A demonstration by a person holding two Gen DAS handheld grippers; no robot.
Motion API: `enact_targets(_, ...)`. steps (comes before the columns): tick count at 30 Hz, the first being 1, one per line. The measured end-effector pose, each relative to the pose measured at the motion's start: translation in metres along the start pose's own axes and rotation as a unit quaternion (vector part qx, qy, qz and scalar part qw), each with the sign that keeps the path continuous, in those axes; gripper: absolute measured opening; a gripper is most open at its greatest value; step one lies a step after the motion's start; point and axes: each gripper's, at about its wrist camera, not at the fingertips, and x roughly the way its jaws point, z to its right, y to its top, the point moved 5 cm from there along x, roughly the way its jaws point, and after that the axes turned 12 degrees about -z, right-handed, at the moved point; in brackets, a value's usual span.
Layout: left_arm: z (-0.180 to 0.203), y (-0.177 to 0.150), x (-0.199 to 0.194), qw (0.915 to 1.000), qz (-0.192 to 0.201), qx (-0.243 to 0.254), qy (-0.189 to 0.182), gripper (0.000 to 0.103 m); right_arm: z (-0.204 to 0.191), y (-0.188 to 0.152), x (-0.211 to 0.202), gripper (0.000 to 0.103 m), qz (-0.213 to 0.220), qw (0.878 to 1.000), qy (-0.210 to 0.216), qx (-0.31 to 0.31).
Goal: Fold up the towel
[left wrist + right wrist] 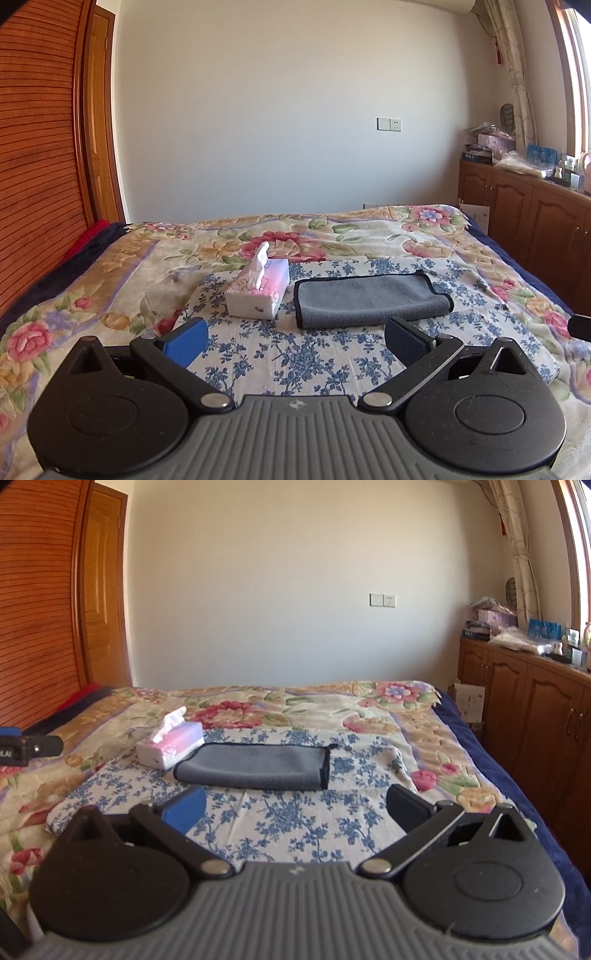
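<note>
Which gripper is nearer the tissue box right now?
Left, as far as I can judge. The left gripper is open, short of the tissue box, which sits slightly to its left. The right gripper, also open, has the box farther off to its left.

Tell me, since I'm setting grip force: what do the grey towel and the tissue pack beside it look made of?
The grey towel looks like soft microfibre or plush cloth: matte, fine nap, a dark stitched edge binding, folds lying limp. The tissue pack seems wrapped in thin plastic film, judging by its slight sheen and printed pink pattern, with soft white paper tissue sticking out the top. Both should squash easily.
</note>
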Motion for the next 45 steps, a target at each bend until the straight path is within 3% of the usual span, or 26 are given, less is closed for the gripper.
enact_targets(12, -0.011, -0.033, 0.013, 0.9998, -0.008, -0.008, 0.015, 0.103, 0.015, -0.015, 0.004, 0.103, 0.005, 1.0, -0.001, 0.026)
enact_targets(19, -0.012, -0.034, 0.011, 0.9998, 0.007, -0.009, 0.015, 0.103, 0.013, -0.016, 0.002, 0.103, 0.012, 1.0, -0.002, 0.021)
enact_targets(28, -0.007, -0.032, -0.008, 0.9986, 0.053, 0.003, 0.008, 0.103, 0.018, -0.015, -0.005, 0.103, 0.035, 0.999, -0.004, 0.026)
enact_targets(45, -0.011, -0.034, -0.007, 0.9988, 0.048, -0.003, 0.011, 0.103, 0.022, -0.014, -0.007, 0.103, 0.048, 0.998, -0.018, 0.027)
